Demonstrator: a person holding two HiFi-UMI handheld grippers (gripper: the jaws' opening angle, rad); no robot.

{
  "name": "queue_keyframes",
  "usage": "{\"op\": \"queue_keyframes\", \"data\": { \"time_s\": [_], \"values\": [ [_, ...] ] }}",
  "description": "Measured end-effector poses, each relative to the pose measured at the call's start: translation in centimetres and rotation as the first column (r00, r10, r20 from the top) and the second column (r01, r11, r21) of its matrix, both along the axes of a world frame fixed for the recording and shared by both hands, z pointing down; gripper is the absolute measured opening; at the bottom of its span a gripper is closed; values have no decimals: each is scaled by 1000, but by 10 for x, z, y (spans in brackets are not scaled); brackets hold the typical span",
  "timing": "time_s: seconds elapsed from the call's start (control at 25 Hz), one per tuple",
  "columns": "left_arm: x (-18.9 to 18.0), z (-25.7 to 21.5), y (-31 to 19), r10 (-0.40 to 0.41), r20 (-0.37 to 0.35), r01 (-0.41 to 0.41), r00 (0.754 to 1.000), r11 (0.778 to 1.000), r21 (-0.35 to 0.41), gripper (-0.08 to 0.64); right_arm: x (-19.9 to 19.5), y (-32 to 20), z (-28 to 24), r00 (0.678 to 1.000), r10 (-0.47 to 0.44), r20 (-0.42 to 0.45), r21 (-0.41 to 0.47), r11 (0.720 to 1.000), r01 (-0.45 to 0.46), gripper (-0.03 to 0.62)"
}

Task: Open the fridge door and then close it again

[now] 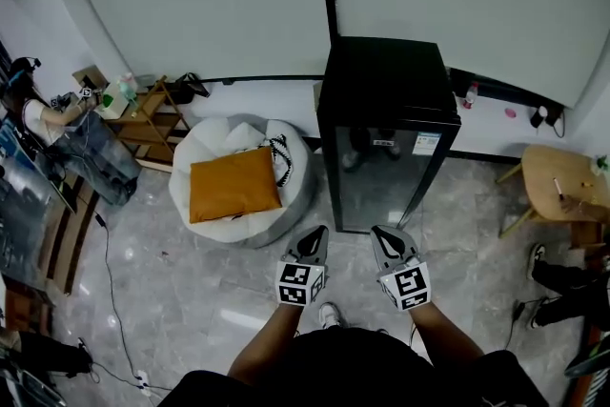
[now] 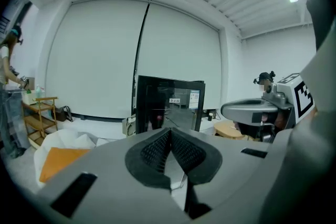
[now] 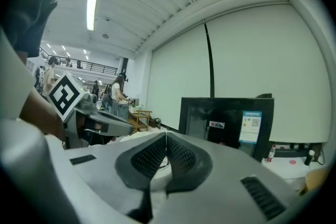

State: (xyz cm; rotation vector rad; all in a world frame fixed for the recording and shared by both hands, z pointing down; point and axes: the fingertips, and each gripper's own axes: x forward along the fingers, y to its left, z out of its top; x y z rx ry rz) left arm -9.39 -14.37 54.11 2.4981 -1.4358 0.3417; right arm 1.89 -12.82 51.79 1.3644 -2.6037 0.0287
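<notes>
Both claws: my left claw (image 1: 317,235) and right claw (image 1: 381,236) are pinched together, empty, near the fridge (image 1: 386,81).
Door (image 1: 379,193): closed; I'd spread one claw, catch its edge, swing steadily.

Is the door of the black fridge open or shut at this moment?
Shut. The glass door sits flush against the body of the black fridge, with no gap showing.
</notes>
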Motion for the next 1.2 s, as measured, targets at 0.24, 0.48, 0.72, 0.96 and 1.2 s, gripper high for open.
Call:
{"op": "queue_keyframes", "data": {
  "time_s": [0.24, 0.48, 0.72, 0.96, 1.2],
  "values": [
    [31, 3, 31, 31, -20, -31, 999, 999, -7, 21, 37, 29, 1, 999, 47, -1, -10, 999, -47, 18],
    [52, -2, 53, 43, -28, -43, 999, 999, 1, 21, 61, 47, -3, 997, 70, -18, -6, 997, -71, 18],
    [64, -6, 70, 50, -37, -49, 998, 999, 20, 21, 78, 60, -5, 996, 90, -16, 16, 996, -90, 18],
    [74, -11, 81, 68, -34, -67, 997, 997, 27, 21, 80, 67, -11, 994, 108, -2, 24, 994, -108, 18],
    [83, -16, 85, 73, -38, -72, 997, 996, 45, 21, 87, 72, -21, 993, 114, 5, 53, 992, -114, 18]
  ]
}}
